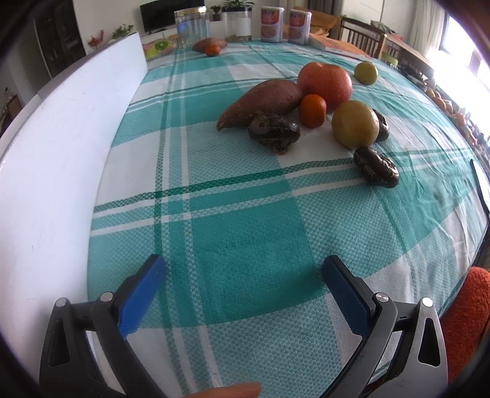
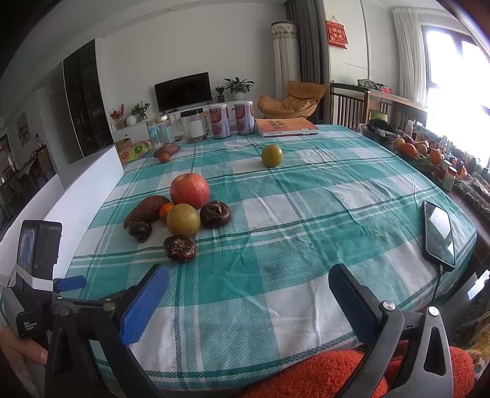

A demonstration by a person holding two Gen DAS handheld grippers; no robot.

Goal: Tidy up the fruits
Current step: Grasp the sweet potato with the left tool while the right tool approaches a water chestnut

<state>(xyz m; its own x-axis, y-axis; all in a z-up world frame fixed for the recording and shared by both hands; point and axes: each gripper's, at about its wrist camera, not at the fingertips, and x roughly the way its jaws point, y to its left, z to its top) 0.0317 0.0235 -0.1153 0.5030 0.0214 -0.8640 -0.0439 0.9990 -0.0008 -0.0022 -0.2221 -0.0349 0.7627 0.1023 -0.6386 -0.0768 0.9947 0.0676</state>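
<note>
A cluster lies on the checked cloth: a sweet potato (image 1: 260, 102) (image 2: 147, 209), a red apple (image 1: 325, 84) (image 2: 190, 189), a small orange (image 1: 312, 110) (image 2: 165, 211), a yellow pear (image 1: 355, 124) (image 2: 183, 219) and three dark water chestnuts (image 1: 273, 131) (image 1: 376, 166) (image 2: 215, 214). A green fruit (image 1: 365, 73) (image 2: 272, 155) lies apart, farther back. Another sweet potato (image 1: 209, 44) (image 2: 167, 150) with a small orange (image 1: 212, 50) (image 2: 164, 157) lies at the far left. My left gripper (image 1: 243, 266) and right gripper (image 2: 249, 277) are open and empty, both well short of the cluster.
A white board (image 1: 70, 147) (image 2: 85, 196) runs along the table's left edge. Jars (image 1: 192, 27), two cans (image 2: 232, 119) and a book (image 2: 286, 126) stand at the back. A phone (image 2: 438, 234) lies at the right edge. A fruit basket (image 2: 413, 150) is beyond it.
</note>
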